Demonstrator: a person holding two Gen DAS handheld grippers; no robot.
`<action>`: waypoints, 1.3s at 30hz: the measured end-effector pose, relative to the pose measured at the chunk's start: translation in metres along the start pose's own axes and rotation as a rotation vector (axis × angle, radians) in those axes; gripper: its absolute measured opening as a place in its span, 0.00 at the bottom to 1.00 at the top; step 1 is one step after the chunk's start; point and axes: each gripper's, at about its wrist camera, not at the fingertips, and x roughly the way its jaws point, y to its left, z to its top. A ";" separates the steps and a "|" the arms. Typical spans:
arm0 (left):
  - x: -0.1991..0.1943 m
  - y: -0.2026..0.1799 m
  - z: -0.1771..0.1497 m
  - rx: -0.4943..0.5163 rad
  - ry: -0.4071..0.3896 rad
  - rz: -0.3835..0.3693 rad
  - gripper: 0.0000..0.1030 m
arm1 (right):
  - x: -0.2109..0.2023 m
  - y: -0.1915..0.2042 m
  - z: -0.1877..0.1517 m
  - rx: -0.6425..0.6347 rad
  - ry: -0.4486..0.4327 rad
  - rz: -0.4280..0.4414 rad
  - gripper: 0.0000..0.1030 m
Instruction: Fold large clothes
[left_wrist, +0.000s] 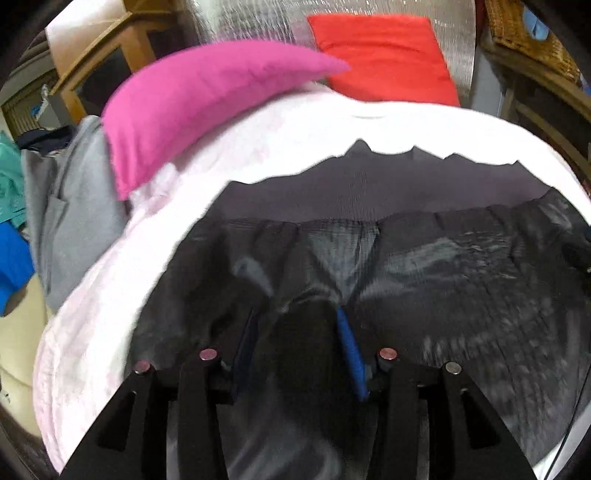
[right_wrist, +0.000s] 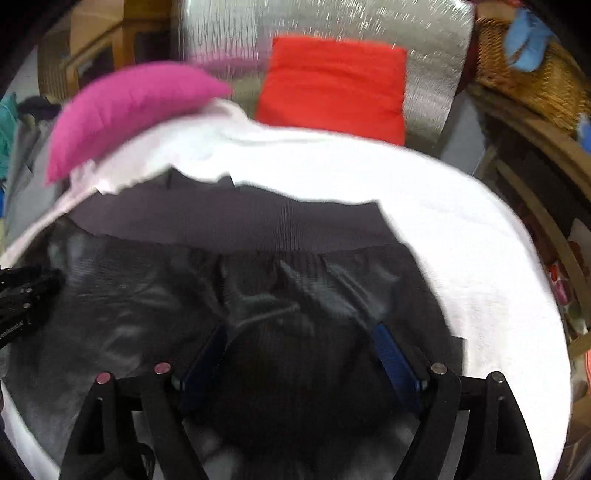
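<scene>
Both my left gripper (left_wrist: 299, 332) and right gripper (right_wrist: 299, 347) pinch bunched dark shiny garment (left_wrist: 424, 266); its ribbed waistband (right_wrist: 236, 225) runs crosswise ahead.

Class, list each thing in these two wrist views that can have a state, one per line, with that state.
Dark garment: spread on the white sheet, bunched at both claws.
Left claw: shut on the dark garment.
Right claw: shut on the dark garment.
White sheet: spread flat, rumpled at the far edge.
Pink pillow: lying on the sheet.
Red pillow: propped upright.
</scene>
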 end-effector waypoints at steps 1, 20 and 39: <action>-0.010 0.002 -0.003 -0.005 -0.012 -0.001 0.47 | -0.015 -0.001 -0.005 0.015 -0.020 0.013 0.83; -0.059 -0.005 -0.058 -0.043 -0.016 -0.048 0.54 | -0.050 0.029 -0.063 0.062 -0.008 0.080 0.84; -0.030 0.031 -0.020 -0.051 -0.066 -0.015 0.59 | -0.023 -0.022 -0.006 0.087 -0.005 0.063 0.91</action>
